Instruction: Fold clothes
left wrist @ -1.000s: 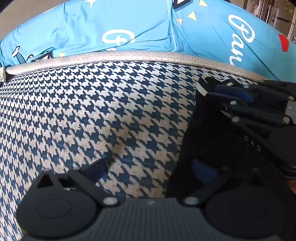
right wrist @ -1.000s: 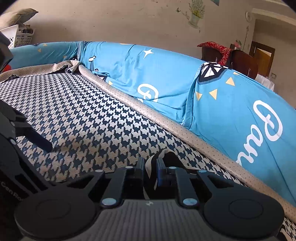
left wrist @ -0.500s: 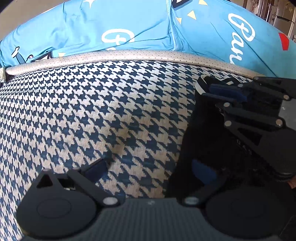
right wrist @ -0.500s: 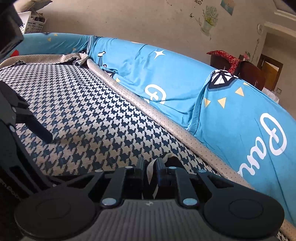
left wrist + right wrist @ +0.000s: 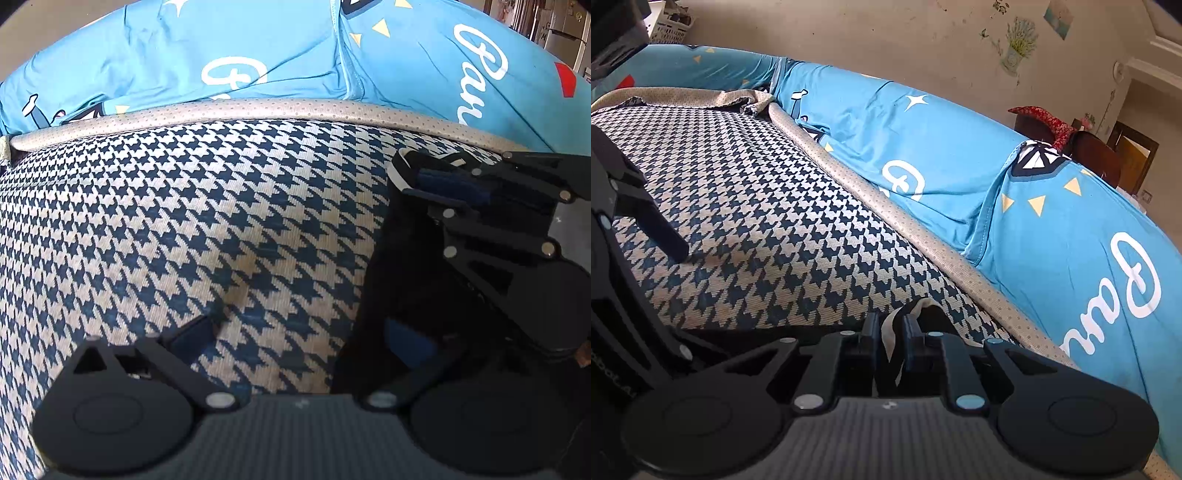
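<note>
A black garment with a white-trimmed edge (image 5: pixel 376 280) lies on the houndstooth cushion (image 5: pixel 184 221). In the left wrist view my left gripper (image 5: pixel 299 332) is open, its left finger on the houndstooth fabric, its right finger over the black garment. My right gripper (image 5: pixel 443 184) shows there at the right, shut on the garment's white-trimmed edge (image 5: pixel 397 171). In the right wrist view my right gripper (image 5: pixel 890 328) pinches that black and white edge (image 5: pixel 892 332) between its fingers. The left gripper's finger (image 5: pixel 657 229) shows at the left.
A blue cartoon-print cover (image 5: pixel 923 140) drapes the sofa back behind the beige piping (image 5: pixel 886 214). A white basket (image 5: pixel 670 22) stands far left, a dark chair with red cloth (image 5: pixel 1071 140) at the right near a doorway.
My right gripper has lifted and tilted upward with the garment edge held. The left gripper has stayed still and open.
</note>
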Tool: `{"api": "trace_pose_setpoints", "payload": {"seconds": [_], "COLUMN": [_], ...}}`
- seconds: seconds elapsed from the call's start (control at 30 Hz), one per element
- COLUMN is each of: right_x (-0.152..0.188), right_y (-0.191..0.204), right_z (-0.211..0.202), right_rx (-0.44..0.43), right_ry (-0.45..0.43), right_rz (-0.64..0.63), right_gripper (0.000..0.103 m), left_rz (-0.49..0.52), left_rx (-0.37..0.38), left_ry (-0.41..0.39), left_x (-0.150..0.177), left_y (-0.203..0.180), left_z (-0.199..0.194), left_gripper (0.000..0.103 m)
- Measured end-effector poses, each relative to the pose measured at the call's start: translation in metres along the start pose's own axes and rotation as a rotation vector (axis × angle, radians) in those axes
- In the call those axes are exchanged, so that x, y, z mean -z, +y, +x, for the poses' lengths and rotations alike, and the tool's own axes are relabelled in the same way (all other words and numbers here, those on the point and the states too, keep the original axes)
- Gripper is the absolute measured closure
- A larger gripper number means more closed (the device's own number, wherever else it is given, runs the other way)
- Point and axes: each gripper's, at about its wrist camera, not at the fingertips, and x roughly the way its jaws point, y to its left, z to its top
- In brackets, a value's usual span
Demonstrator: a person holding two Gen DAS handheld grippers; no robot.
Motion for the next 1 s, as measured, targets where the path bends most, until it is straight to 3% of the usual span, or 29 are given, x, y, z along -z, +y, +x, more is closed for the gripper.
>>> {"api": "trace_pose_setpoints", "payload": {"seconds": [0.27, 0.4, 0.53, 0.6, 0.83, 1.0], "right_x": [0.004, 0.000, 0.005, 0.012, 0.000, -0.004], "right_y": [0.000, -0.018, -0.066, -0.087, -0.072, -0.047], "right_z": [0.004, -0.001, -0.004, -0.006, -0.012, -0.002], "right_rx": [0.041, 0.028, 0.054, 0.067, -0.051, -0.105], "right_ry": [-0.001, -0.039, -0.069, -0.058, -0.088, -0.059], "right_rz": [-0.003, 0.177, 0.556, 0.664, 0.556, 0.438], "right_gripper": [0.093, 0.099, 0.102, 0.102, 0.101, 0.101], "left_rz": [0.004, 0.013, 0.022, 0.023, 0.025, 0.029], "left_rx": [-0.004, -0.005, -0.006, -0.004, 0.000, 0.005], "left_ry": [-0.002, 0.000, 0.003, 0.003, 0.004, 0.003], "left_x": [0.001, 0.002, 0.002, 0.003, 0.002, 0.004], "left_y": [-0.001, -0.001, -0.001, -0.001, 0.001, 0.001], "left_z": [0.000, -0.001, -0.001, -0.001, -0.001, -0.002], "left_gripper": [0.000, 0.000, 0.000, 0.000, 0.000, 0.000]}}
